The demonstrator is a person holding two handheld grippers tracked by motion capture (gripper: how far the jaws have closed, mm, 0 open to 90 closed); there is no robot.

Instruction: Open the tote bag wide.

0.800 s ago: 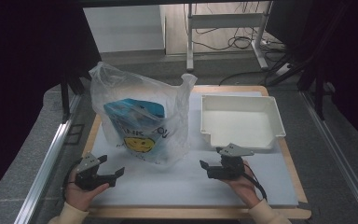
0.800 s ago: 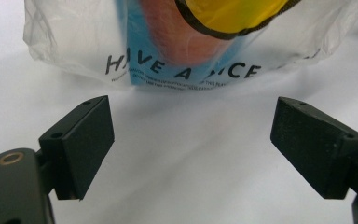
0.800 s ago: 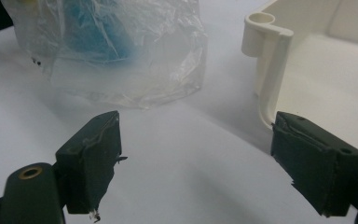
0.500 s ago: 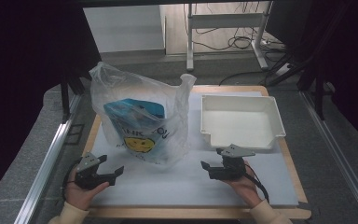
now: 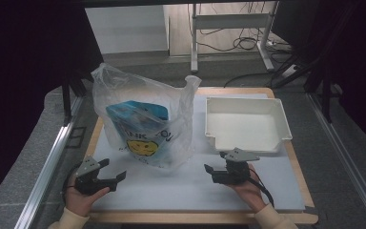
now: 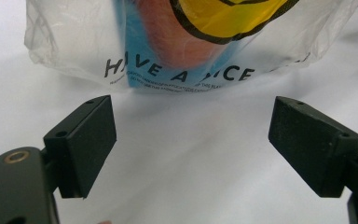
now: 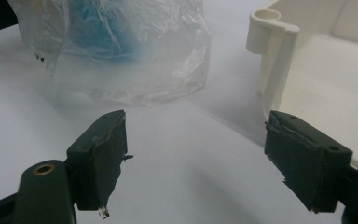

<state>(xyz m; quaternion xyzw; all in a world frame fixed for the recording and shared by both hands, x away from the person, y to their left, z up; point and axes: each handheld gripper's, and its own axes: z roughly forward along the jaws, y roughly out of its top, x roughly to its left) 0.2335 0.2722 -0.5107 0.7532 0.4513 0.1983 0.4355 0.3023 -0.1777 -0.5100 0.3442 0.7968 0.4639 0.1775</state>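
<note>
The clear plastic bag (image 5: 145, 119) stands on the desk (image 5: 195, 186), left of the white tray (image 5: 248, 125). A blue packet (image 5: 136, 117) inside is blurred by the film. Readable print: "HAVE A NICE", rest cut off. Left hand-held gripper (image 5: 112, 172) and right hand-held gripper (image 5: 215, 162): jaws apart, empty, near the bag.

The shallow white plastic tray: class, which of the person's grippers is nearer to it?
Right. The right gripper sits just in front of the shallow white plastic tray, jaws open; the left gripper lies across the table, in front of the clear plastic bag.
</note>
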